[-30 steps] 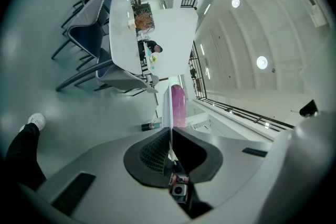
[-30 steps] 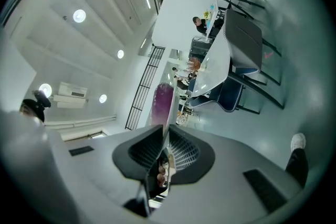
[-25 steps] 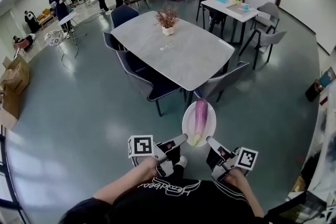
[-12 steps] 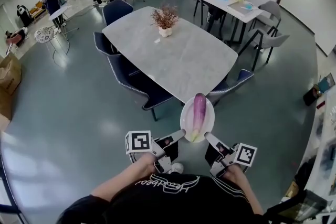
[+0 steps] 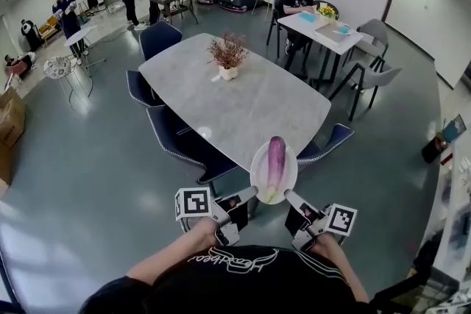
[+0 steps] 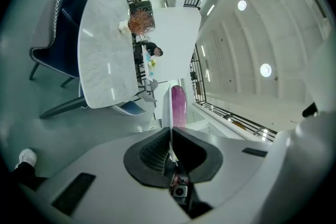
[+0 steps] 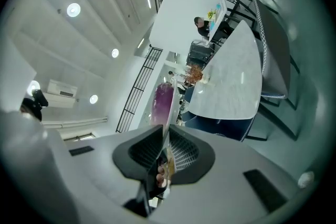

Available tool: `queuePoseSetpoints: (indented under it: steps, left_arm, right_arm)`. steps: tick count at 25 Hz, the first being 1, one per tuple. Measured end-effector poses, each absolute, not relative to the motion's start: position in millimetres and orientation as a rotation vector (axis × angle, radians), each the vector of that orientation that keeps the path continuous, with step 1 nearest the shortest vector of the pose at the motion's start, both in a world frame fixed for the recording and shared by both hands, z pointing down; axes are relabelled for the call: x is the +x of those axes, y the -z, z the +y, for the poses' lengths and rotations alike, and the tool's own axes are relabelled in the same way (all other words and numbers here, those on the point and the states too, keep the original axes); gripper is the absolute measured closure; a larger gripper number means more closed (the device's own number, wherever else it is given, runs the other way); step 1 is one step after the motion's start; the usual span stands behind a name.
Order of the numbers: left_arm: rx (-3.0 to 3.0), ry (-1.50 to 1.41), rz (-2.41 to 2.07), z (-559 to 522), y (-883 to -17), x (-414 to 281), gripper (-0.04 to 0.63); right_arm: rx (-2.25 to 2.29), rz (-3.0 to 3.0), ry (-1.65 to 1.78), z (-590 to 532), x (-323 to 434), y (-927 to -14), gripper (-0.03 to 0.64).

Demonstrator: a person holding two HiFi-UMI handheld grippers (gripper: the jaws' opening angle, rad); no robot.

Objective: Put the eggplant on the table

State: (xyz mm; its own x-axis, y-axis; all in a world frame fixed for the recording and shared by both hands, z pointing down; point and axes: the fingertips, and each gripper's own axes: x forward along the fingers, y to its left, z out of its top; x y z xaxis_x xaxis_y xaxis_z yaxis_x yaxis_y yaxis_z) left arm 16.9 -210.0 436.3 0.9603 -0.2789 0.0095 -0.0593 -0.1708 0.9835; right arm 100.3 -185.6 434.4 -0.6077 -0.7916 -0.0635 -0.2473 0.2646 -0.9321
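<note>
A purple eggplant (image 5: 275,164) lies on a white plate (image 5: 259,174) held in the air just short of the near corner of the grey marble table (image 5: 243,99). My left gripper (image 5: 254,192) is shut on the plate's near-left rim and my right gripper (image 5: 288,195) is shut on its near-right rim. In the left gripper view the plate (image 6: 167,107) shows edge-on between the jaws with the eggplant (image 6: 178,104) beyond. The right gripper view shows the same plate edge (image 7: 170,105) and eggplant (image 7: 161,103).
A potted dried plant (image 5: 227,55) stands on the table's far half. Dark blue chairs (image 5: 184,147) line the table's left side, and one (image 5: 324,144) sits at its near right corner. People stand at the back left; a person sits at a white table (image 5: 330,23).
The plate with the eggplant has come closer to the table's near corner as the person walks toward it. Both grippers keep their hold.
</note>
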Motion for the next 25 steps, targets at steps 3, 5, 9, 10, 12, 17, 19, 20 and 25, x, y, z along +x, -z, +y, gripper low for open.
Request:
queuePoseSetpoints:
  steps: [3,5,9,10,12,17,19,20,25]
  left_arm:
    - [1.754,0.207,-0.241,-221,-433,18,0.575]
    - [1.749,0.211,-0.239,-228,-435,18,0.575]
    - [1.729,0.218,-0.248,-236,-440,19,0.575]
    - [1.73,0.221,-0.255,-239,-441,18,0.575]
    - [1.732,0.226,-0.272,-245,-443,18,0.576]
    - [1.736,0.242,-0.317,-266,-448,21,0.575]
    - [1.737,0.25,-0.337,-275,-450,23,0.575]
    - [1.735,0.254,-0.347,-280,-452,24,0.575]
    - [1.717,0.264,-0.398,-313,-462,33,0.575]
  right_arm:
    - [-0.946,2.018,1.311,-196,101,-431,0.574]
    - [-0.951,2.016,1.313,-202,101,-433,0.574]
    - [-0.956,2.025,1.32,-213,102,-435,0.574]
    - [-0.952,2.032,1.321,-216,102,-436,0.574]
    - [-0.948,2.04,1.333,-223,101,-439,0.574]
    - [-0.929,2.062,1.359,-248,105,-446,0.574]
    - [-0.916,2.076,1.366,-258,107,-448,0.574]
    - [-0.911,2.08,1.371,-264,109,-450,0.574]
    - [-0.895,2.092,1.407,-301,117,-460,0.574]
